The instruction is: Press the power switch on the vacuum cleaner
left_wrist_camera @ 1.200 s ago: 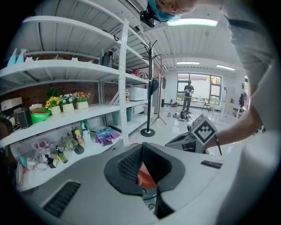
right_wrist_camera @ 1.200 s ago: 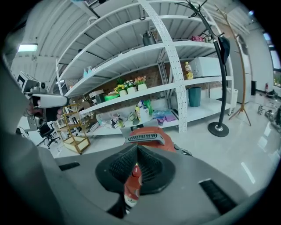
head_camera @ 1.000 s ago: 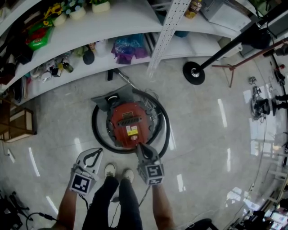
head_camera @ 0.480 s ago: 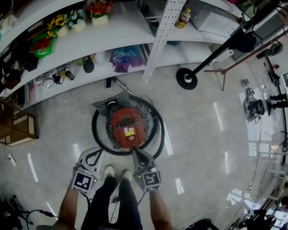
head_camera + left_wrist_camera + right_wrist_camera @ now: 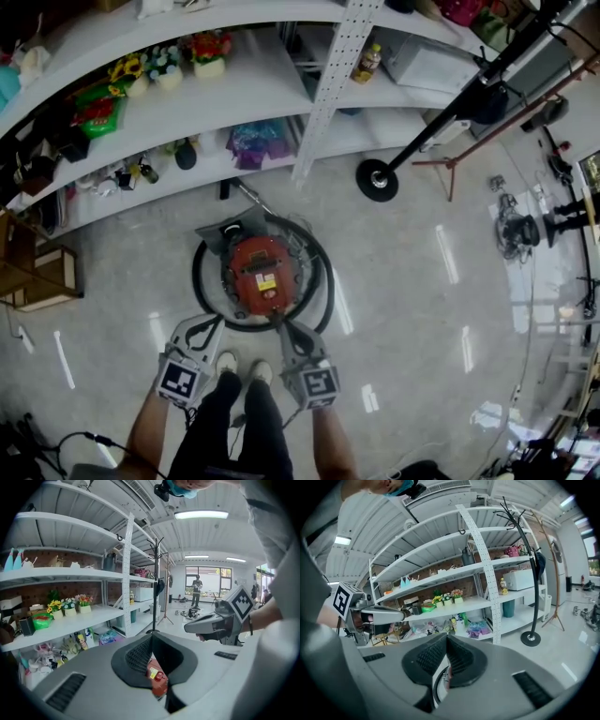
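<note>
Down on the glossy pale floor [image 5: 412,281] sits the vacuum cleaner [image 5: 262,272], right in front of the person's shoes [image 5: 240,367]. It's a round red drum with a dark slotted grille on top and a small yellow label [image 5: 266,279]; the print on that label is too small to read. A black hose [image 5: 323,281] runs in a ring around the body, and a grey floor head [image 5: 230,230] lies at its far side, towards the white metal shelves [image 5: 272,84].

The right gripper [image 5: 284,330] is pointing at the near edge of the red drum, its tip just over the hose ring. Its own view shows the two ribbed dark pads brought together at the tips, with nothing between them. Behind the pads there's only a sliver of the vacuum cleaner and the hose.

The left gripper [image 5: 202,326] hangs beside the drum, clear of the hose. Its jaws meet at the tips too and hold nothing. Through the gap behind them the red body [image 5: 157,677] shows, with the yellow label and a rounded red knob.

Each gripper carries a cube [image 5: 319,384] with bold black-and-white square markers. On the shelves stand flower pots [image 5: 211,56] and a small bottle [image 5: 367,62]. A black pole on a round base [image 5: 377,180] stands to the right.
</note>
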The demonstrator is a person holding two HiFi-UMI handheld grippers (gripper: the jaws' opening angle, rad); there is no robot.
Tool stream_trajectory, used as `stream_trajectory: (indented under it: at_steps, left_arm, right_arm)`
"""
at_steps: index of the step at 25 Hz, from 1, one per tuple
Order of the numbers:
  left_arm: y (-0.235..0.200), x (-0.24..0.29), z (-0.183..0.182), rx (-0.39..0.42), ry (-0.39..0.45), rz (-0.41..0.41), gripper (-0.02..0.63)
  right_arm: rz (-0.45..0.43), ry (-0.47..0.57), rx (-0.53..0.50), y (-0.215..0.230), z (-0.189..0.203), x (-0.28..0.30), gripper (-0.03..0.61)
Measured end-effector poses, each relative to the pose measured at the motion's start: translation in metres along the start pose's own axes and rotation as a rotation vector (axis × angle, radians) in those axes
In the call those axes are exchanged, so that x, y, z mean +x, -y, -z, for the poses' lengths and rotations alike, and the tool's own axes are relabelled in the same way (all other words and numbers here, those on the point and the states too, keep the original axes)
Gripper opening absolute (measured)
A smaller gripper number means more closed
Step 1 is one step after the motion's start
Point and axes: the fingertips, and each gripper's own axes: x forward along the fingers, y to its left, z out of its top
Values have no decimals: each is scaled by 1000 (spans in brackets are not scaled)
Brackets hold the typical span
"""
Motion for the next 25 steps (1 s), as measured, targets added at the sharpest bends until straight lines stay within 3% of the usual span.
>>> stream_trajectory:
  at_steps: [5, 19, 25]
  left_arm:
    - [5, -12, -21, -42, 26, 4, 8]
    - [3, -50, -61, -17, 64, -18, 8]
    - [2, -69, -87, -44, 86, -31, 8]
  right_arm:
    - [-1, -1, -4, -11, -17, -12, 12]
    - [11, 49, -30, -44, -69, -48, 12]
    - [14, 53, -35, -59, -102, -66, 12]
